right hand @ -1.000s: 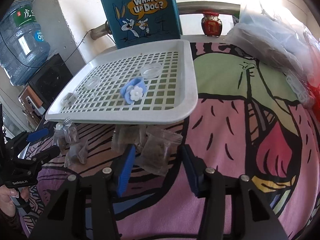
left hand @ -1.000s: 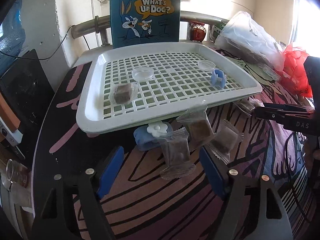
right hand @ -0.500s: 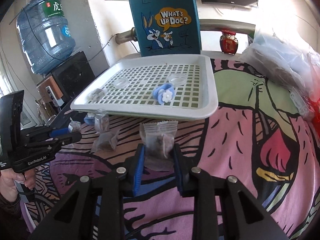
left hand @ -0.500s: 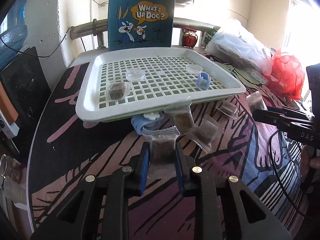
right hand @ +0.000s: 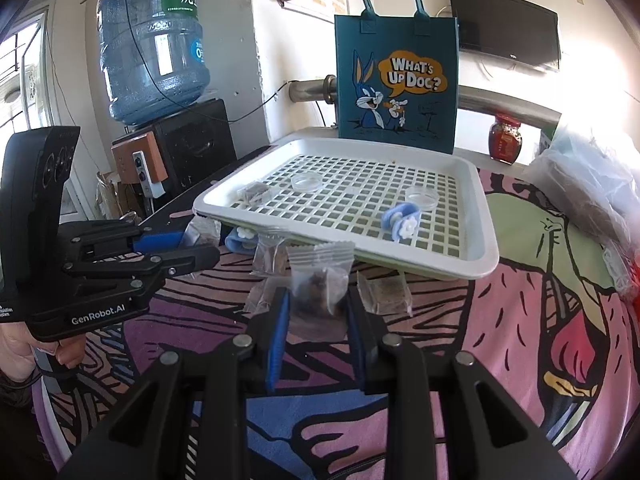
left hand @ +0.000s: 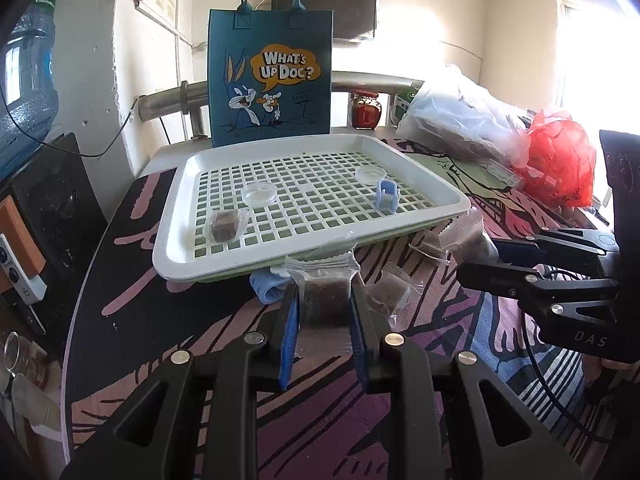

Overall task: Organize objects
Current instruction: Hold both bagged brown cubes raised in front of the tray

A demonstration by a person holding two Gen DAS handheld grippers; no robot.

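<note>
My left gripper (left hand: 324,312) is clamped on a clear plastic sachet with a dark brown block inside (left hand: 323,296), held just off the cartoon-print tablecloth (left hand: 200,344). My right gripper (right hand: 316,312) is likewise closed on a second clear sachet of dark crumbly stuff (right hand: 320,280) (serrated top edge sticking up above the pads). Each has just been closing, sachet between the blue pads.

The right view alone shows the big blue water jug (right hand: 154,40) and a hand (right hand: 24,344) gripping the left tool's handle. The left view alone shows the red plastic bag (left hand: 560,160) and the right gripper side-on with its sachet.

Loose sachets lie on the cloth near the white gridded plastic tray (left hand: 172,256): one flat clear packet (right hand: 386,292) just right of my held one, more to the left. A pale blue clip with a white flower (right hand: 240,238) sits partly under the tray's front edge.

On the tray: one sachet (left hand: 225,227), two small clear round dishes (left hand: 259,194) (left hand: 370,174), a second blue flower clip (right hand: 402,226). Behind stands the teal cartoon-rabbit tote bag (left hand: 272,80), with a red-filled glass jar (right hand: 506,140) beside it.
</note>
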